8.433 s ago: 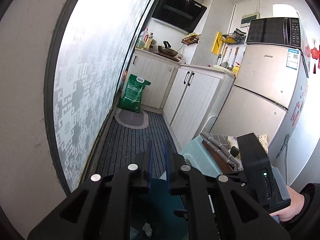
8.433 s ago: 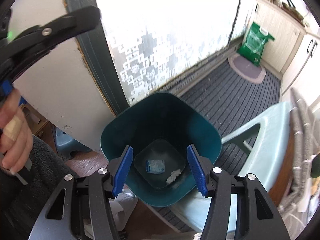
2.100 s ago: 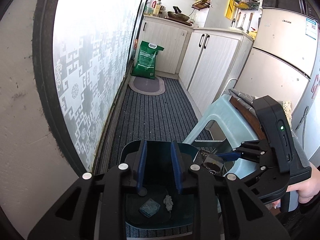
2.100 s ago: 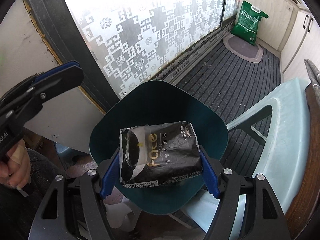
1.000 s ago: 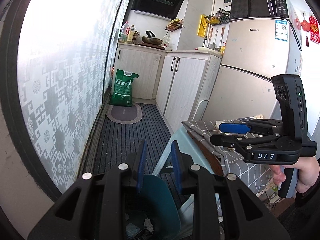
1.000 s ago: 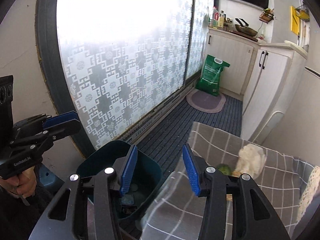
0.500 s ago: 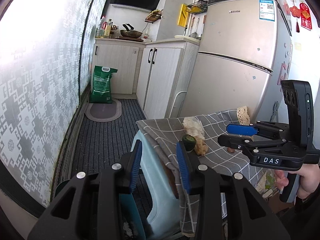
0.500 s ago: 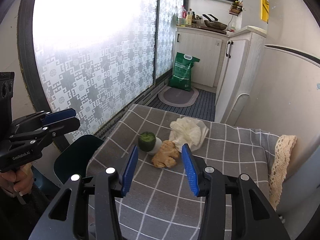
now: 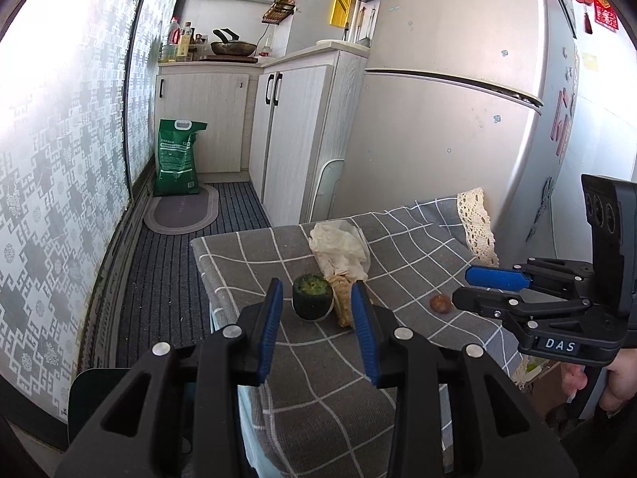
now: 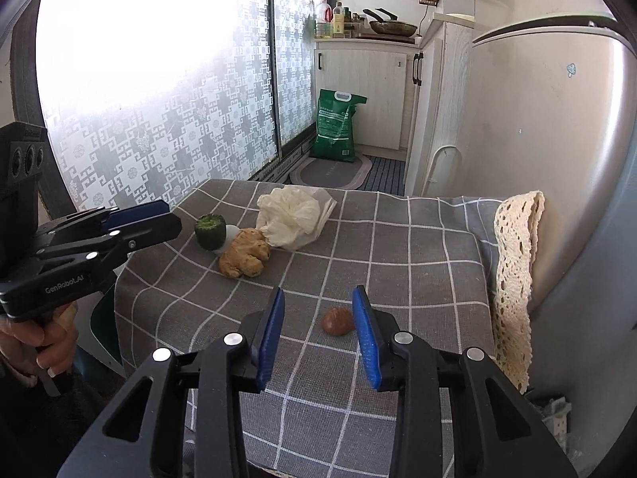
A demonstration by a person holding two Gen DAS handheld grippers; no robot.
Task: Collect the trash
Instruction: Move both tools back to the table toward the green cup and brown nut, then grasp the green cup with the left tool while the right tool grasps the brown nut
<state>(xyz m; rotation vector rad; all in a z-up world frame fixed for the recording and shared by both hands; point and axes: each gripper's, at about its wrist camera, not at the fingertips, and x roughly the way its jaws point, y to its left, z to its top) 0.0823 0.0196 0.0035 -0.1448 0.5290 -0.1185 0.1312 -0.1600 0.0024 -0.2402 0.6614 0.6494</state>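
Trash scattered on a grey checked tablecloth (image 10: 398, 247): green vegetable stub (image 10: 210, 231) standing cut end up at the left edge, a small white piece tucked against its base; knobbly ginger root (image 10: 245, 257) touching that white piece on the near side; crumpled white plastic bag (image 10: 294, 215) just behind the ginger; small brown round scrap (image 10: 337, 320) alone, well apart from the rest, nearer the lace-edged cloth (image 10: 513, 259) draped at the table's right end.

Left gripper (image 9: 315, 285) tilted down over the table's left edge. Jaws apart, lately widening, clamped on nothing. From its own camera, stub and ginger framed between the blue fingers (image 9: 270, 318); from the right wrist view, tips just short of the stub, not touching.

Right gripper (image 10: 318, 290) angled down above the brown scrap. Jaws apart but lately narrowing, scrap framed between the pads, closer to the right one, no contact visible.

Left hand (image 10: 40, 334) and right hand (image 9: 613, 382) wrapped round the grips.

Dark teal bin (image 9: 91, 390) on the floor below the table's left edge, only part of its rim in sight. Behind the table: pale fridge (image 9: 438, 119), white cabinets, green sack (image 9: 177, 159) against them, oval mat (image 9: 181, 213) on striped flooring, patterned frosted glass along the left.
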